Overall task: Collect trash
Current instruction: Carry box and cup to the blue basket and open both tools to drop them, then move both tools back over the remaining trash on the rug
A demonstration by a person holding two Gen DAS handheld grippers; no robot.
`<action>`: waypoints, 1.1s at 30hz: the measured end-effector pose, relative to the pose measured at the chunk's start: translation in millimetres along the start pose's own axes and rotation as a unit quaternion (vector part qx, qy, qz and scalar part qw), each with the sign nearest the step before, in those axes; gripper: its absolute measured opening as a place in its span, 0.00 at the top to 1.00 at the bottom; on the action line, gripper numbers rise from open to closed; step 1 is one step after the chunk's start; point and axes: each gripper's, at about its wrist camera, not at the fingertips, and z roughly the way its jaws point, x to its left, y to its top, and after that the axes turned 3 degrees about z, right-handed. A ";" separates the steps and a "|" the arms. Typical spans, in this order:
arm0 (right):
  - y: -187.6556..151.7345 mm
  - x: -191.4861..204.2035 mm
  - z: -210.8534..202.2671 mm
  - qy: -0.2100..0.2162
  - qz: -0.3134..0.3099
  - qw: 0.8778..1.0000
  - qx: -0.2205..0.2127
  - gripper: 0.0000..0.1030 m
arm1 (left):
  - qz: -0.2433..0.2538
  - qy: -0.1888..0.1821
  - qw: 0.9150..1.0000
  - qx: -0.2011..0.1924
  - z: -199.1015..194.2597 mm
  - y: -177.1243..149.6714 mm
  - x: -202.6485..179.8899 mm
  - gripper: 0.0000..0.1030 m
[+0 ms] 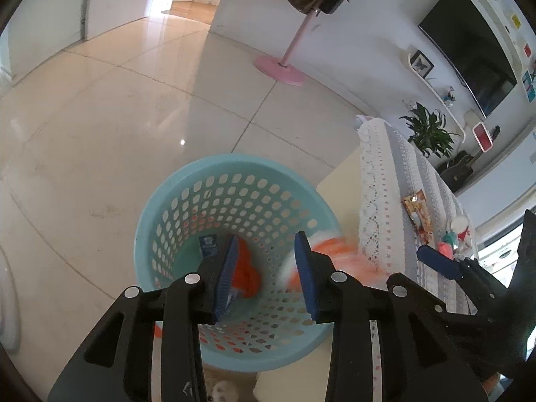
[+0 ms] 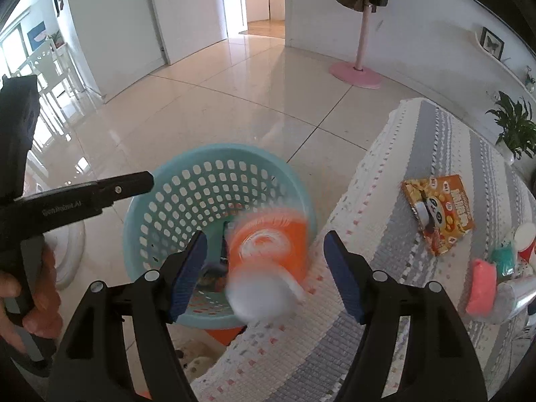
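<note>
Right hand-held gripper (image 2: 264,274): blue-padded fingers (image 2: 186,273) spread wide, gripping nothing. Between them, touching neither, a motion-blurred orange cup (image 2: 268,251) with a white lid end, over the near rim of the turquoise perforated waste basket (image 2: 214,157); whether it touches the rim cannot be told.

Left hand-held gripper (image 1: 266,271): likewise spread apart and empty, poised above the basket's mouth (image 1: 234,164). On its side, in the right wrist view, pale lettering too small to read with certainty.

Inside the basket: orange trash (image 1: 248,274) on the bottom and a small dark-blue carton (image 1: 207,246) leaning on the inner wall; its label is illegible.

Right of the basket, just beside it: a bench under a grey-and-white striped cloth with a lace edge (image 2: 418,154). On the cloth, well apart from the basket: an orange snack packet (image 2: 442,214) with a panda cartoon and yellow characters, unreadable; beyond it a pink lump (image 2: 480,286), a teal lump (image 2: 502,259) and a red-and-white cup (image 2: 527,241), clustered together.

Beyond the basket, across the tiled floor (image 1: 134,100): a pink-based coat stand (image 1: 284,67) hung with dark bags.
</note>
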 end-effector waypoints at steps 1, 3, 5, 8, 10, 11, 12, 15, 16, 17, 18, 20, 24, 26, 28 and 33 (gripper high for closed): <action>-0.8 -2.3 -1.2 0.002 0.002 1.000 0.000 0.34 | 0.002 0.000 1.000 -0.002 -1.3 -1.1 -1.2 0.68; -2.5 -5.6 -6.8 0.005 0.005 1.000 -0.002 0.34 | 0.008 -0.004 1.000 -0.006 -6.2 -0.2 -6.2 0.68; -4.5 -9.4 -16.6 0.004 0.006 1.000 -0.010 0.34 | 0.015 -0.010 1.000 -0.012 -13.3 1.0 -16.2 0.68; -7.1 -15.9 -35.0 0.004 0.012 1.000 -0.024 0.34 | 0.032 -0.024 0.999 -0.025 -28.5 3.7 -37.1 0.68; -7.9 -27.0 -51.1 0.002 0.019 0.999 -0.039 0.37 | 0.046 -0.037 0.998 -0.035 -40.3 6.0 -55.2 0.68; -8.1 -32.9 -60.3 0.001 0.023 0.999 -0.046 0.38 | 0.053 -0.044 0.997 -0.040 -46.2 6.9 -65.5 0.68; -9.0 -38.6 -69.5 0.001 0.027 0.998 -0.053 0.39 | 0.060 -0.051 0.996 -0.045 -51.4 7.6 -75.0 0.68; -14.1 -61.8 -104.8 -0.008 0.042 0.996 -0.082 0.41 | 0.087 -0.075 0.991 -0.061 -69.8 9.1 -116.4 0.68; -16.2 -73.6 -120.2 -0.013 0.050 0.994 -0.094 0.41 | 0.095 -0.081 0.990 -0.063 -73.0 8.7 -129.0 0.68; -18.2 -83.6 -133.4 -0.018 0.056 0.993 -0.105 0.41 | 0.102 -0.088 0.989 -0.065 -76.5 8.2 -141.3 0.68; -19.2 -92.5 -144.4 -0.022 0.062 0.991 -0.114 0.41 | 0.110 -0.095 0.987 -0.067 -79.4 7.6 -153.8 0.68; -24.6 -115.5 -170.4 -0.033 0.074 0.988 -0.133 0.41 | 0.131 -0.112 0.983 -0.070 -84.4 5.7 -184.7 0.68; -36.2 -160.1 -212.8 -0.070 0.089 0.980 -0.163 0.41 | 0.181 -0.137 0.972 -0.065 -82.1 -0.1 -253.4 0.66; -48.8 -191.4 -233.8 -0.090 0.104 0.975 -0.177 0.41 | 0.201 -0.144 0.967 -0.059 -74.8 -4.7 -279.4 0.64; -61.3 -220.9 -248.6 -0.108 0.122 0.970 -0.181 0.41 | 0.222 -0.151 0.962 -0.046 -59.6 -10.5 -309.6 0.64; -103.3 -283.7 -261.8 -0.138 0.157 0.964 -0.167 0.41 | 0.272 -0.153 0.950 0.000 -2.8 -27.6 -371.1 0.57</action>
